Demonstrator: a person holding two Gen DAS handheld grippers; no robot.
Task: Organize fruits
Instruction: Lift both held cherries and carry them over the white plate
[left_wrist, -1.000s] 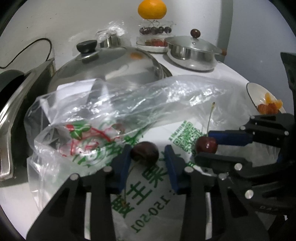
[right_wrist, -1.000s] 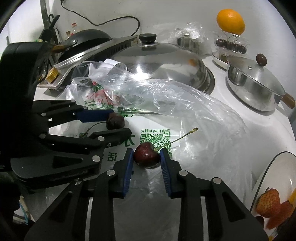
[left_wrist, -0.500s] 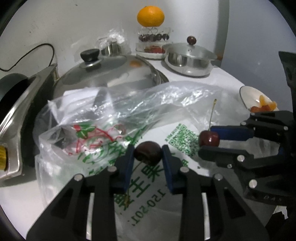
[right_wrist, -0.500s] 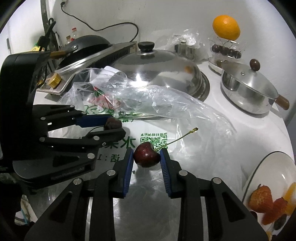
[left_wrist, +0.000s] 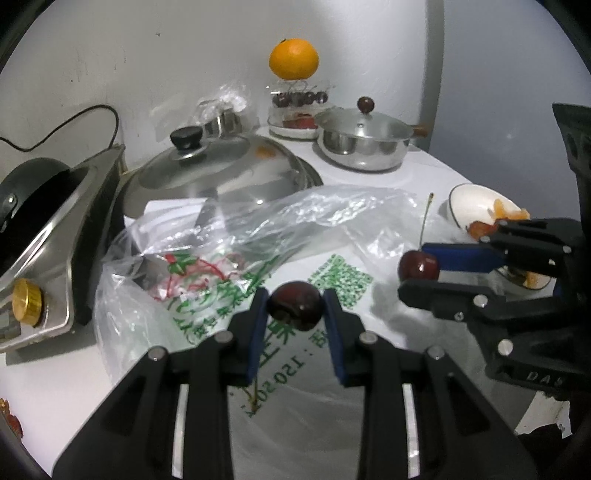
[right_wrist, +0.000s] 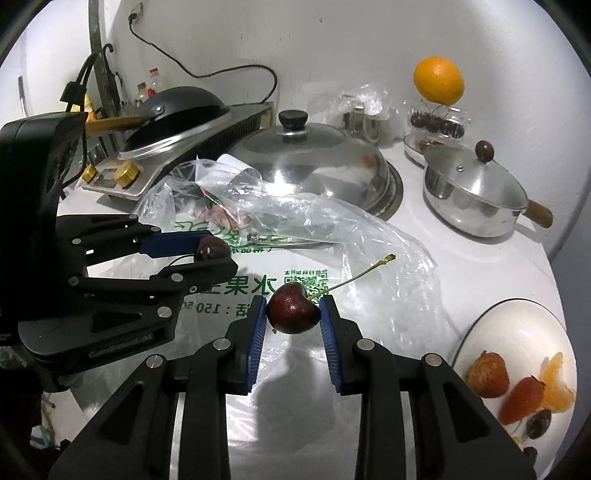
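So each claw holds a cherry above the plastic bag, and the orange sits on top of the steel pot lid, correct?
Not quite. The orange sits on the clear container of cherries, not the pot lid; the right wrist view shows this. Each claw, left claw and right claw, does hold a cherry above the plastic bag.

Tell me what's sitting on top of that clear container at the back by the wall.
An orange sits on top of the clear container. Dark cherries show through its wall. What lies deeper inside or behind it cannot be seen.
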